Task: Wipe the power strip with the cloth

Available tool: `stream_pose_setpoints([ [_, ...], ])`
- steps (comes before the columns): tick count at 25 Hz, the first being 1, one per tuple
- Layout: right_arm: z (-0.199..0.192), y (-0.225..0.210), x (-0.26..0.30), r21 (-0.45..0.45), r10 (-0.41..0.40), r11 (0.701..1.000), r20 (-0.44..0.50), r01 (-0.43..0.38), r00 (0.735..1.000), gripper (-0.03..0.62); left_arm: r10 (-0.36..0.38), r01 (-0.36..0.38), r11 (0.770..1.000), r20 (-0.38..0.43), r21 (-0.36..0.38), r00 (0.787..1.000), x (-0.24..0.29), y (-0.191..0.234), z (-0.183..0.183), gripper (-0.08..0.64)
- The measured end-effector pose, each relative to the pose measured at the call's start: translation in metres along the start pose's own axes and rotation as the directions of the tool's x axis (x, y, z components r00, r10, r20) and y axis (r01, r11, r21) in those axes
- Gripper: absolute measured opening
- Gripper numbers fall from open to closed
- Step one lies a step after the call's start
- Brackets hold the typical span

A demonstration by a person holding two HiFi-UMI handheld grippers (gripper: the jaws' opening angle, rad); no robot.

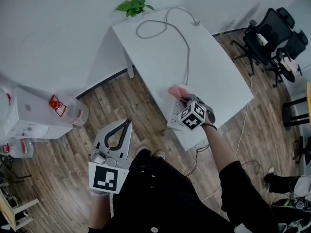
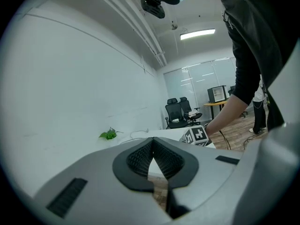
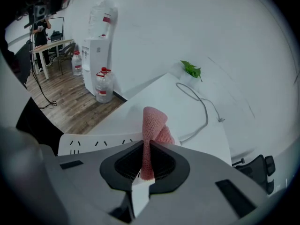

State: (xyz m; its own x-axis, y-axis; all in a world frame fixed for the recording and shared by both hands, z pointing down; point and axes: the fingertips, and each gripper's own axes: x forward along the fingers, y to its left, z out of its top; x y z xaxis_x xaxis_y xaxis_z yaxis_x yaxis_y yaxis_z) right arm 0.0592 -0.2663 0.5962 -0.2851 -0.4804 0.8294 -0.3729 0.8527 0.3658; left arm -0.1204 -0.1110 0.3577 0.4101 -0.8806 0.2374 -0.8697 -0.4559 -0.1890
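The right hand-held gripper point(image 3: 149, 159) is seen clamped on a pink cloth point(image 3: 153, 125): a fold of the knit fabric is pinched between the two dark pads, and the rest stands up beyond the jaw tips. The cloth is held at the far end of the white power strip point(image 3: 91, 143), the end from which the grey cable point(image 3: 200, 110) leaves; whether it is pressed onto the strip cannot be told. The strip's dark socket slots are shown in the right gripper view, but no brand or lettering can be read on it. In the head view the strip point(image 1: 174, 114) is found at the near edge of the white counter point(image 1: 218, 72), partly covered by the gripper's cube, on which only black-and-white square markers are printed. From the strip the cable is run across the counter in a loop toward a small green plant point(image 1: 132, 6) at the far corner. The left hand-held gripper point(image 1: 127, 124) is held well apart from the strip, over the wooden floor point(image 1: 58, 169), with its jaws closed tip to tip on nothing. Further left of the strip, a water bottle point(image 1: 68, 110) with a red cap is seen beside a white dispenser point(image 1: 29, 113); its label is too small to be read.
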Motion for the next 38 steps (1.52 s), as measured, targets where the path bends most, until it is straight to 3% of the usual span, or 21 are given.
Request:
stream_pose_setpoints([
  [21,0.0,0.076,-0.031,-0.021,0.134,0.991,0.049,-0.133,0.99,0.051,-0.071,0.07,0.997,0.053,0.008,0.996,0.014,-0.012,0.013,0.014],
  [38,0.002,0.14,-0.061,0.033,0.19,0.98,0.097,-0.194,0.977,0.051,-0.119,0.119,0.993,0.069,0.016,0.99,0.022,-0.025,0.017,0.014],
])
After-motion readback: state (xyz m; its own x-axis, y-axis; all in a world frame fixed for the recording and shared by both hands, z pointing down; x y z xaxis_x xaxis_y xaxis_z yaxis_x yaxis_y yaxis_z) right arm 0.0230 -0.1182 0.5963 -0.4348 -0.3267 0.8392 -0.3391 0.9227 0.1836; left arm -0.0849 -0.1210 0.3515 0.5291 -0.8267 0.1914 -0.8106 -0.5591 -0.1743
